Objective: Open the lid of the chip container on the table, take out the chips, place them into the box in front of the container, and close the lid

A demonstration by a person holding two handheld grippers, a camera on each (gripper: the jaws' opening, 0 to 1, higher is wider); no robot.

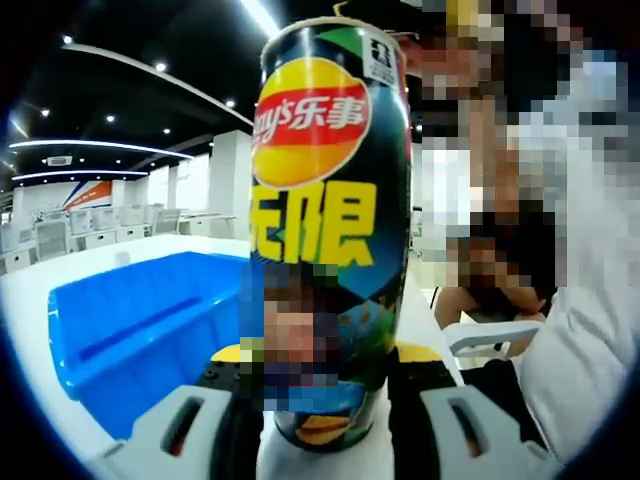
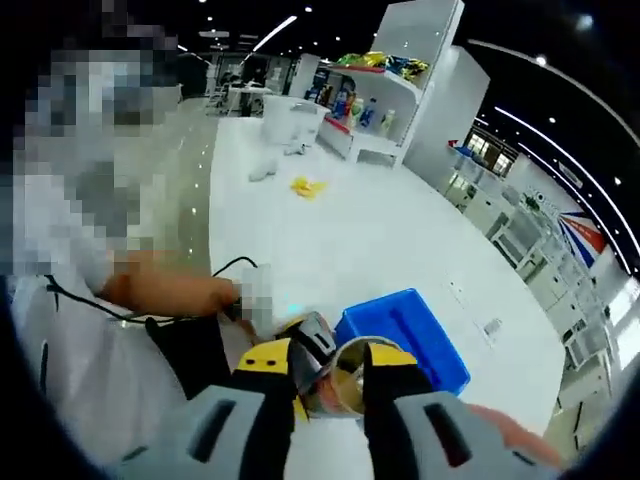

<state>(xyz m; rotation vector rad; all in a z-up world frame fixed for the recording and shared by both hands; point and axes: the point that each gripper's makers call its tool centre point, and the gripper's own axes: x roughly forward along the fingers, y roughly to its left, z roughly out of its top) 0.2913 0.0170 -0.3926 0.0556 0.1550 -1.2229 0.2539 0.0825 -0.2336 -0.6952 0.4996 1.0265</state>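
Note:
A tall dark chip can with a red and yellow logo stands upright, and my left gripper is shut on its lower end. Its cream lid rim shows at the top. In the right gripper view I look down on the can's round top, and my right gripper is shut on the lid there. The blue box lies open on the white table just left of the can, and it appears again as the blue box beyond the can top. No chips show inside it.
A person in a white shirt stands close by, one hand on the left gripper. White shelves with bags and bottles and small items sit at the table's far end. A white chair is at the right.

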